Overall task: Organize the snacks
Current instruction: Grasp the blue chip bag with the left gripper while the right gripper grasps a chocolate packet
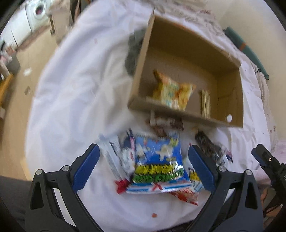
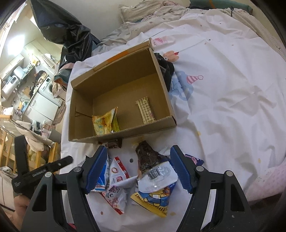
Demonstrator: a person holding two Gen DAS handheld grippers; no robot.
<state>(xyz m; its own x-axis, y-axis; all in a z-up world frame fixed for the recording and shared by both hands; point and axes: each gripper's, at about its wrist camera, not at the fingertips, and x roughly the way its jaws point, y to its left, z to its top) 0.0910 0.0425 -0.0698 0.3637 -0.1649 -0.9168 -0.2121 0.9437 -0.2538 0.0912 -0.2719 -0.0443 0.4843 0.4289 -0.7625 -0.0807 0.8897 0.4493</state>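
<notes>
An open cardboard box (image 1: 230,100) (image 2: 84,100) lies on a white bedsheet. Inside it are a yellow-orange snack bag (image 1: 174,92) (image 2: 104,122) and a beige checked bar (image 1: 205,103) (image 2: 145,109). Loose snack packets lie in front of the box. My left gripper (image 1: 143,166) is open and empty, its jaws on either side of a blue snack bag (image 1: 159,166). My right gripper (image 2: 138,167) is open and empty over a dark brown packet with a clear barcode end (image 2: 152,164), a red-and-white packet (image 2: 118,171) and a yellow-blue packet (image 2: 153,201).
A small brown packet (image 2: 112,143) lies against the box's near wall. A dark cloth (image 2: 166,69) lies by the box's far right corner. A black plastic bag (image 2: 71,32) and bedding (image 2: 143,10) lie beyond the box. A washing machine (image 2: 47,87) and shelves stand off the bed's left edge.
</notes>
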